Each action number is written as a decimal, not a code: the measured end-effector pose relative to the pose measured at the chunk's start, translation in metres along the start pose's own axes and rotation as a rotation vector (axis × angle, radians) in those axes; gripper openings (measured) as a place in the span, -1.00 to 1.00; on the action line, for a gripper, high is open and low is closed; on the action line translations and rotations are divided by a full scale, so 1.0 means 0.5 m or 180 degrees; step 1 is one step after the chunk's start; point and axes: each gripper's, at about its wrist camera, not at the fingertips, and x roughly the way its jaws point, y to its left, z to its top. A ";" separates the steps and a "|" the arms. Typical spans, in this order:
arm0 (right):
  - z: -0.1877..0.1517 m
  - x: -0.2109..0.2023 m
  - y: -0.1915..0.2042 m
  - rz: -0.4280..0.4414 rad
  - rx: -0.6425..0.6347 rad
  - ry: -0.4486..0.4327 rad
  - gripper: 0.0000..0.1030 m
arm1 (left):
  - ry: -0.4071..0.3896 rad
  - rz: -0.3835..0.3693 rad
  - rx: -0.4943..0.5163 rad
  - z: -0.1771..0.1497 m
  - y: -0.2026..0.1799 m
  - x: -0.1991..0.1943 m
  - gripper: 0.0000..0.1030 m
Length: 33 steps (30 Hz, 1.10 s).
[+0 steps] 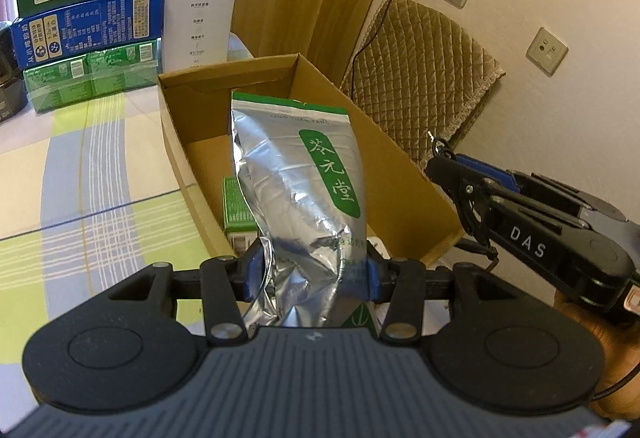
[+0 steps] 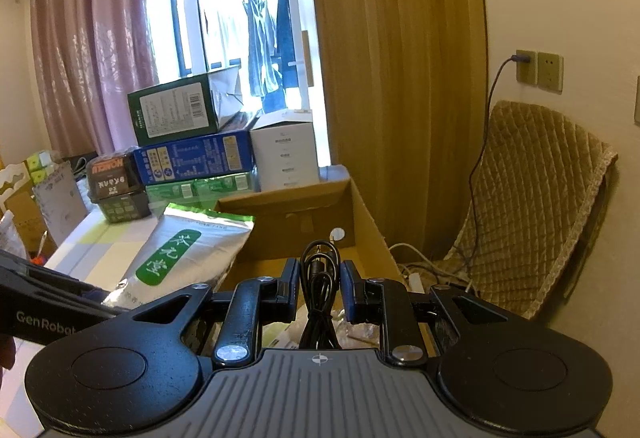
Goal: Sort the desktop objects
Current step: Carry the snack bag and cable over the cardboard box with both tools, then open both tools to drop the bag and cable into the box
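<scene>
Left wrist view: the left tongs (image 1: 310, 278) clench the lower end of a silver foil pouch (image 1: 298, 174) with a green label, holding it upright over the near end of the open cardboard box (image 1: 400, 166). A small green carton (image 1: 236, 206) lies inside the box, just beside the pouch. The right tongs (image 1: 444, 168) hang past the box's right wall. Behind the box, 1 stack of cartons (image 1: 86, 22) stands on the checked bench (image 1: 80, 174).

Right wrist view: the right tongs (image 2: 320, 288) hold a coiled black cable (image 2: 318, 278) above the box (image 2: 304, 210); whether the pads actually pinch it cannot be told. The pouch (image 2: 188, 258) leans left of the box.

The creased pouch looks light, soft and slippery, best gripped at its flat sealed ends. The cable appears limp, safest taken across the whole bundle.
</scene>
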 end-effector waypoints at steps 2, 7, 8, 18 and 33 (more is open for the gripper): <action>0.006 0.010 -0.004 0.0003 -0.0013 -0.0004 -0.65 | -0.0010 0.0004 -0.0016 0.011 0.003 0.007 -0.18; 0.016 0.036 -0.010 0.0010 -0.0046 -0.0002 -0.65 | -0.0018 0.0003 -0.0060 0.035 0.006 0.029 -0.18; 0.016 0.040 -0.011 0.0010 -0.0052 -0.0001 -0.65 | -0.0017 0.0002 -0.0069 0.039 0.006 0.034 -0.18; 0.026 0.079 -0.021 0.0028 -0.0070 0.0018 -0.65 | 0.0016 -0.0025 -0.0126 0.059 0.008 0.072 -0.18; 0.026 0.131 -0.045 0.0004 -0.0043 0.0088 -0.65 | -0.0032 -0.0009 -0.0406 0.087 0.041 0.126 -0.04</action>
